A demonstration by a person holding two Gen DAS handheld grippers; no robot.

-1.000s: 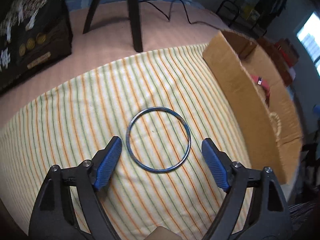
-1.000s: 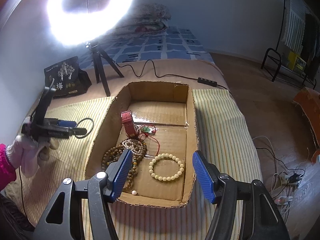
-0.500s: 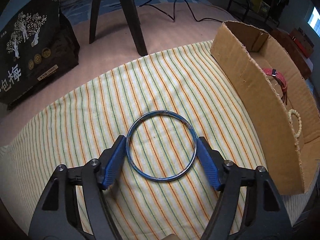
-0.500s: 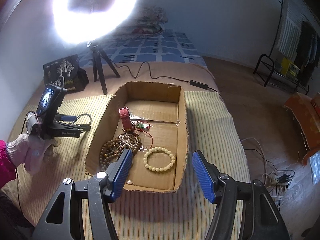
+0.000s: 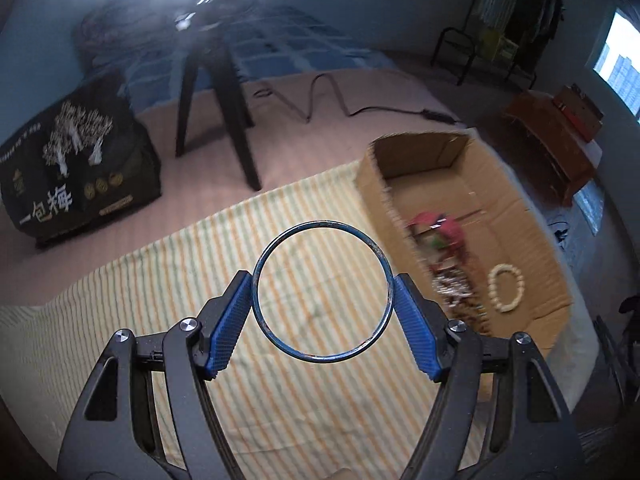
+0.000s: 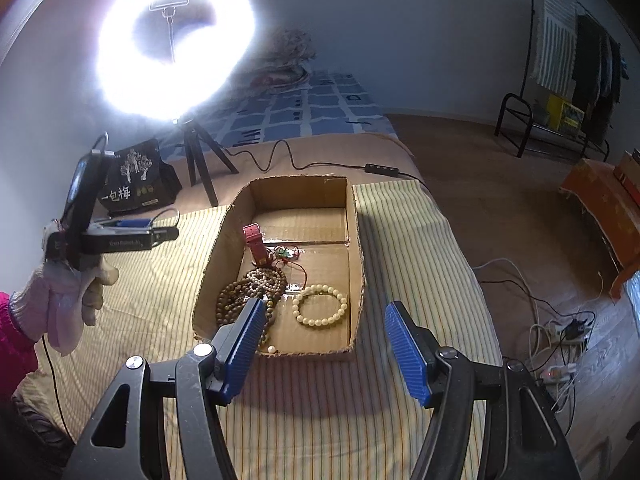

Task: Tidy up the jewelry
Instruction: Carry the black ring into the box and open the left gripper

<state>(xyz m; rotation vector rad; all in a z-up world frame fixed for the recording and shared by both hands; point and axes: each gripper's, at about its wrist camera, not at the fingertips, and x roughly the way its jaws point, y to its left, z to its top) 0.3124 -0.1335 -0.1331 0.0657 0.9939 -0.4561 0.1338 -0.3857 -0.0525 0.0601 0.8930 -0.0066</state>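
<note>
My left gripper was closed on the blue bangle, with both blue pads pressing against the outer rim of the ring at opposite sides; the ring stood clear of the striped cloth beneath it and was carried in the air in front of me. In the right wrist view the same gripper appeared at the left, held in a gloved hand with a pink sleeve at the wrist. My right gripper stood with its jaws parted and nothing between them, hanging over the near end of the cardboard box. The box lay on the striped cloth, to the right of the held bangle in the left wrist view. Inside the box were a white bead bracelet near the front, brown bead strands beside it to the left, a red watch further back, and a small item on red cord. A ring light on a tripod stood behind the box, with a black bag beside it.
</note>
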